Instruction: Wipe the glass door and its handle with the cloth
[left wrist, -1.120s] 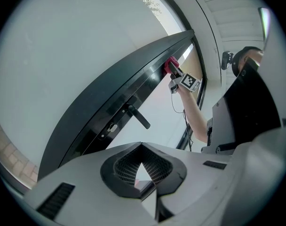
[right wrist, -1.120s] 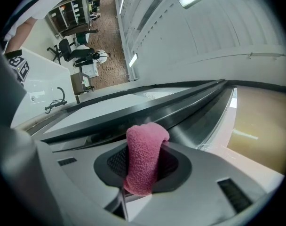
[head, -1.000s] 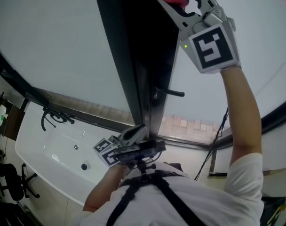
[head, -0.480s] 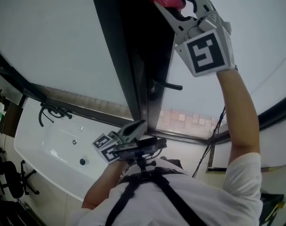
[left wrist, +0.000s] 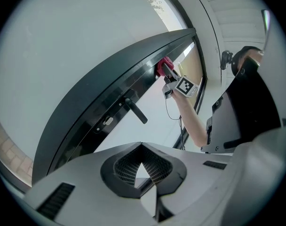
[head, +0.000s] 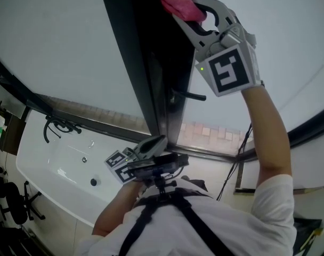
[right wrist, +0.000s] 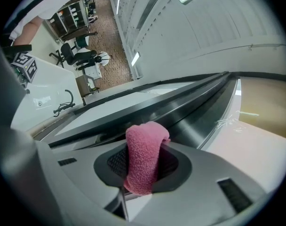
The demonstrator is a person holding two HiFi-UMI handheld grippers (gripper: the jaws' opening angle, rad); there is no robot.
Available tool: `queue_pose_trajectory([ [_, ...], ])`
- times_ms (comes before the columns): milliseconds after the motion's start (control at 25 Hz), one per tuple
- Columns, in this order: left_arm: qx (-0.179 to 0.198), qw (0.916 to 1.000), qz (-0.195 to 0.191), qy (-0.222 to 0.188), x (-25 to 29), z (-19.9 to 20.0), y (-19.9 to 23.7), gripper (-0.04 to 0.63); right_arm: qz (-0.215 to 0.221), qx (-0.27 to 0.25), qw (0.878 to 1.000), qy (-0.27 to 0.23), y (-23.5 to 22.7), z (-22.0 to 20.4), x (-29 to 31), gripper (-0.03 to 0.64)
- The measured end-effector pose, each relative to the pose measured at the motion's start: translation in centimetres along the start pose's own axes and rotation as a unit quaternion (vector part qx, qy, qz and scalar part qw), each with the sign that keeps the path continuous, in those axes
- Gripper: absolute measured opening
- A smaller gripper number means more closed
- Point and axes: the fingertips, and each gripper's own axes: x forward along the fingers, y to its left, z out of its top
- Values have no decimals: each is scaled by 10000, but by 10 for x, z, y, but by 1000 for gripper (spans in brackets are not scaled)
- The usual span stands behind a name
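Right tool (right wrist: 142, 175) clamped hard on pink terry cloth (right wrist: 144, 157), folded wad bulging out past jaws. Cloth pressed to dark frame of frosted glass door (head: 156, 63), high on its upright edge, well above black lever handle (head: 191, 96). Right arm stretched full up to reach it. Left tool (left wrist: 142, 168) held low by person's chest, jaws closed together, nothing between them, aimed up at door, well apart from handle. White bathtub (head: 50, 169) off at head view's lower left.
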Motion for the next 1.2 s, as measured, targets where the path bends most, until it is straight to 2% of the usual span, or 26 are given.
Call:
queue_pose_trajectory([
  [680,-53,9999,-57,96,5,-4,-3,-8,251,-67,9995,196,54,-23,-9,95],
  [1200,-92,9999,-45,134,4,-7,-2,-8,389,-21,9988,292,77,-33,-11,95],
])
